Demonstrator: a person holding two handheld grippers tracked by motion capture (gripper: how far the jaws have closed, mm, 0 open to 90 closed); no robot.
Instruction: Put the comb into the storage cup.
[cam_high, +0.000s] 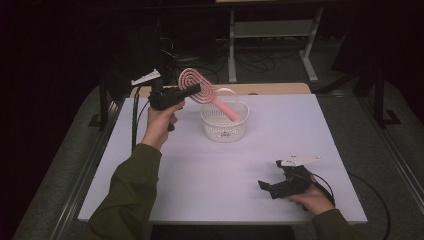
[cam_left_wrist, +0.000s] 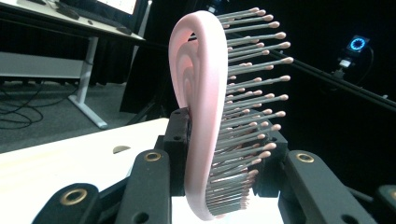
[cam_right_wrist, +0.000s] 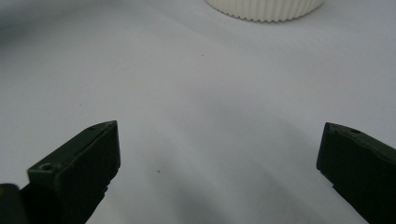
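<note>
A pink hairbrush (cam_high: 189, 77) with a looped oval head and a straight handle hangs over a white openwork basket (cam_high: 224, 127) at the back middle of the table. Its handle slants down into the basket's mouth. My left gripper (cam_high: 194, 90) is shut on the brush head; in the left gripper view the brush (cam_left_wrist: 201, 116) stands edge-on between the black jaws of that gripper (cam_left_wrist: 227, 144), bristles pointing right. My right gripper (cam_high: 265, 186) rests on the table at the front right, held by a hand, and its jaws (cam_right_wrist: 219, 144) stand wide apart with nothing between them.
The white table (cam_high: 210, 175) spreads bare between the two hands. The basket's ribbed wall (cam_right_wrist: 264, 8) lies ahead of the right gripper. Beyond the table's far edge are a pale wooden strip (cam_high: 270, 89), a metal stand (cam_high: 272, 30) and cables on a dark floor.
</note>
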